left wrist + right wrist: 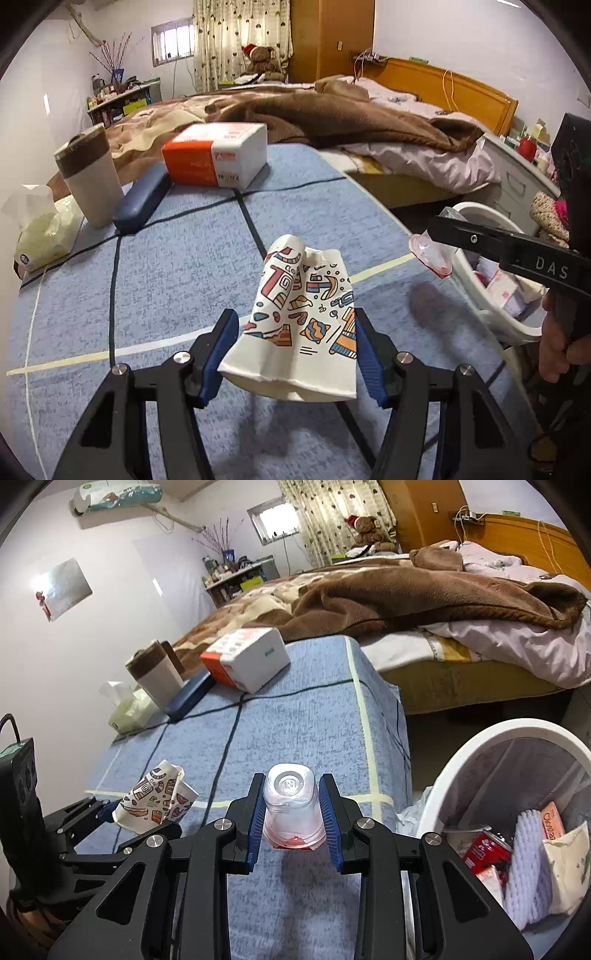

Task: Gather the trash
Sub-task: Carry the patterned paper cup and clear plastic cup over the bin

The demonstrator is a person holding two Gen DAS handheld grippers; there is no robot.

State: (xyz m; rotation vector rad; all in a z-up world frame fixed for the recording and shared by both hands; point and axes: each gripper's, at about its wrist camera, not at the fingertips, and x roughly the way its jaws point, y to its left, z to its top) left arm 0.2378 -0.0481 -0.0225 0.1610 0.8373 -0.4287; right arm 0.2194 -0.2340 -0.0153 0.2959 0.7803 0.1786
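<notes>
My left gripper (293,325) is shut on a crushed paper cup (299,321) with a colourful print, held above the blue table cover; it also shows at the left of the right wrist view (155,801). My right gripper (291,786) is shut on a clear plastic cup (291,808) with red residue at its rim, held above the table near its right edge. In the left wrist view the plastic cup (430,254) sits at the tip of the right gripper, close to the white trash bin (480,760), which holds several pieces of rubbish.
On the blue table cover (184,266) stand a beige tumbler (92,177), a dark blue case (142,201), an orange and white box (218,155) and a tissue pack (44,229). A bed with a brown blanket (332,110) lies behind.
</notes>
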